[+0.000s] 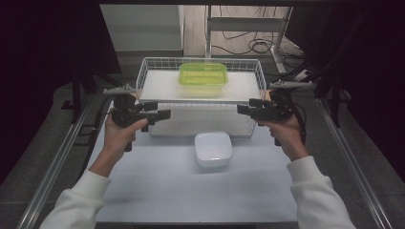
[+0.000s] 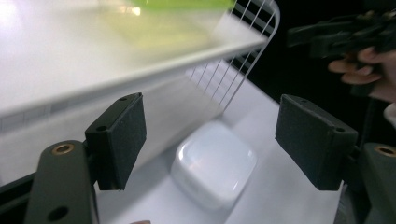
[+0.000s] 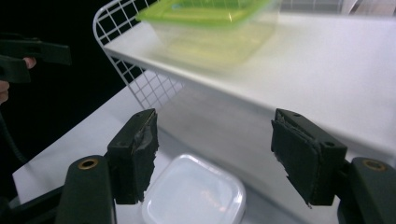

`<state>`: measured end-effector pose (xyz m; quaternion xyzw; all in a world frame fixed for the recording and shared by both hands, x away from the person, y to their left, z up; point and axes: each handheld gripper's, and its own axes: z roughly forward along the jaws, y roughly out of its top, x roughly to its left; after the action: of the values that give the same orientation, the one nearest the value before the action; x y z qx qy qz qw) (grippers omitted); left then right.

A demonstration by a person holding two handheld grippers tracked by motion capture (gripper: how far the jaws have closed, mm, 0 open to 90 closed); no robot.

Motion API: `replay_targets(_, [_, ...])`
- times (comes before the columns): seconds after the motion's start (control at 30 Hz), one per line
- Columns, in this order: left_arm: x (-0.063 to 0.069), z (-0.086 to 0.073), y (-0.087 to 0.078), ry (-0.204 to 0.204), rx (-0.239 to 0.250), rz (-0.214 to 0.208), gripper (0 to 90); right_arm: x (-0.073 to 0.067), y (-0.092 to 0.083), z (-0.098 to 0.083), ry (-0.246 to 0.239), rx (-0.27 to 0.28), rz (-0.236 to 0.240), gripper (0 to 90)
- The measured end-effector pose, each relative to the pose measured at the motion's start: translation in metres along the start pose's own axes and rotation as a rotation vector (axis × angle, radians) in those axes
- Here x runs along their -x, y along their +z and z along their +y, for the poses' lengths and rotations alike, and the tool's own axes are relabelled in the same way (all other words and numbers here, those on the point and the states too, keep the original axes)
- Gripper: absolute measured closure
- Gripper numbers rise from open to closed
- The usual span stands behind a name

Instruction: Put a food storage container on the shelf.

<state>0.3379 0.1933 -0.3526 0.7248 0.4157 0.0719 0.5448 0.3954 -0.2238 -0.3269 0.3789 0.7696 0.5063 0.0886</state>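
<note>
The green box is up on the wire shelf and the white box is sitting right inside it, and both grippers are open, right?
Not quite. The white box is not inside the green box; the high view shows it down on the table, in front of the wire shelf. The green box is up on the shelf, and the left gripper and right gripper are both open.

White lidded box point(image 1: 213, 149) on table front, green container point(image 1: 202, 78) atop wire shelf.
</note>
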Motion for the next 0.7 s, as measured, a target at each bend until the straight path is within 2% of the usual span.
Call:
replay_targets(0.07, [0.001,-0.006,-0.001,0.001,-0.008,0.012,24.0,0.001,-0.002,-0.006,0.011,-0.004,0.001,31.4])
replay_targets(0.1, [0.002,-0.019,-0.002,0.003,-0.03,0.037,24.1,0.002,-0.007,-0.016,0.015,-0.007,0.004,31.4])
replay_targets(0.13, [0.002,-0.019,-0.002,0.003,-0.03,0.037,24.1,0.002,-0.007,-0.016,0.015,-0.007,0.004,31.4])
replay_targets(0.17, [0.002,-0.026,-0.002,-0.003,-0.041,0.04,24.1,0.002,-0.009,-0.021,0.01,-0.014,-0.002,31.4])
replay_targets(0.2, [0.003,-0.038,-0.002,-0.006,-0.067,0.058,24.1,0.001,-0.01,-0.033,-0.035,-0.045,-0.001,31.5])
replay_targets(0.23, [0.003,-0.038,-0.002,-0.006,-0.067,0.058,24.1,-0.001,-0.01,-0.038,-0.041,-0.061,0.001,31.5])
replay_targets(0.27, [0.003,-0.05,-0.002,-0.012,-0.084,0.071,24.1,-0.002,-0.01,-0.045,-0.053,-0.08,0.003,31.6])
replay_targets(0.3, [0.003,-0.05,-0.002,-0.012,-0.084,0.071,24.1,-0.002,-0.009,-0.049,-0.06,-0.089,0.007,31.6])
replay_targets(0.33, [0.001,-0.058,-0.003,-0.024,-0.1,0.076,24.0,-0.002,-0.009,-0.054,-0.064,-0.101,0.006,31.6])
replay_targets(0.43, [-0.001,-0.065,-0.003,-0.034,-0.117,0.076,24.1,-0.003,-0.007,-0.067,-0.058,-0.112,0.014,31.8])
replay_targets(0.47, [-0.001,-0.072,-0.003,-0.038,-0.131,0.073,24.1,-0.004,-0.006,-0.07,-0.053,-0.116,0.016,31.8])
replay_targets(0.63, [-0.003,-0.086,-0.004,-0.038,-0.142,0.094,23.2,-0.004,0.0,-0.083,-0.043,-0.146,0.018,32.0])
replay_targets(0.7, [-0.007,-0.094,-0.002,-0.054,-0.166,0.097,22.9,-0.002,0.002,-0.091,-0.034,-0.155,0.018,32.4])
